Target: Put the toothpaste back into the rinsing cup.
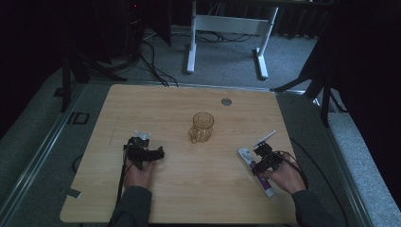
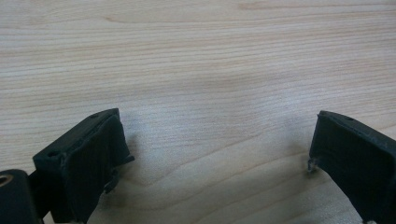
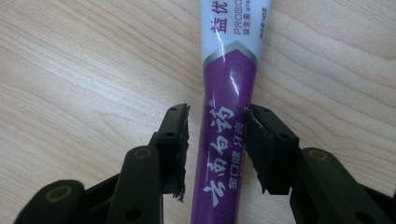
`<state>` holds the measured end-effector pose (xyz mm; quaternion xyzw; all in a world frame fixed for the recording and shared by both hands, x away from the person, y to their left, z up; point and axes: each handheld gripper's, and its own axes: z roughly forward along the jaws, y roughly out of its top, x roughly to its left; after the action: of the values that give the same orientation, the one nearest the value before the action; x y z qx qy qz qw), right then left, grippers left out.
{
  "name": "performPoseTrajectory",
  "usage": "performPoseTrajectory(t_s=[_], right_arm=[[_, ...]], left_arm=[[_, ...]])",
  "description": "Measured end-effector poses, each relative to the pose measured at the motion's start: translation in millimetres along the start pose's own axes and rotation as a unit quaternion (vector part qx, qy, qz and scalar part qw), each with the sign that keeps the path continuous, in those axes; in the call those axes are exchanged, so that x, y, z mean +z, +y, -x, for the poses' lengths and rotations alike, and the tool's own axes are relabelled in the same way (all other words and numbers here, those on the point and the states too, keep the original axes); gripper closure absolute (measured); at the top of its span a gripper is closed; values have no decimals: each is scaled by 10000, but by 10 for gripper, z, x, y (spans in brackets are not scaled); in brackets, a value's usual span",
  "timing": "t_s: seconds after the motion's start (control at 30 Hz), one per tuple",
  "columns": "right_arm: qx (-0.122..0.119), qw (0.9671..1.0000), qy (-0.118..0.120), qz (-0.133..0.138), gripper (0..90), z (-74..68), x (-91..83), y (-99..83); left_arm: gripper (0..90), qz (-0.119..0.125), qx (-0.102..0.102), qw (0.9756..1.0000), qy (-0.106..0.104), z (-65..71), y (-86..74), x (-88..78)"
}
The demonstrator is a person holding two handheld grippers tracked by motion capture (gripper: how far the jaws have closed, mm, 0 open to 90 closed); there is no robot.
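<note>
A purple and white toothpaste tube (image 3: 231, 70) lies flat on the wooden table (image 1: 189, 179), at the right in the high view (image 1: 267, 188). My right gripper (image 3: 217, 140) straddles its purple part. The right pad (image 3: 259, 149) sits at the tube's edge, while a narrow gap separates the left pad (image 3: 180, 140) from it. In the high view the right gripper (image 1: 260, 157) rests low over the tube. My left gripper (image 2: 217, 149) stands wide open over bare wood, at the table's left (image 1: 146, 146), with nothing between its pads.
An amber glass mug (image 1: 202, 126) stands at mid-table. A white toothbrush (image 1: 265, 138) lies just beyond the tube. A small clear plastic piece (image 1: 142, 135) lies by the left gripper. A round grommet (image 1: 226, 101) sits near the far edge.
</note>
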<state>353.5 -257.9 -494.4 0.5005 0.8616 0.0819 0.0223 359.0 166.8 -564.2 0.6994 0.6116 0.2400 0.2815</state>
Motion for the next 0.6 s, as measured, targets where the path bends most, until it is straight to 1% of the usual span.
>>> performPoseTrajectory(t_s=[0.33,0.6], right_arm=[[42,9999,-42,-136,628,33,77,28],[42,9997,-92,-208,634,28,114,54]], left_arm=[[28,0,0,10000,-1,0,0,0],[28,1,0,10000,1,0,0,0]])
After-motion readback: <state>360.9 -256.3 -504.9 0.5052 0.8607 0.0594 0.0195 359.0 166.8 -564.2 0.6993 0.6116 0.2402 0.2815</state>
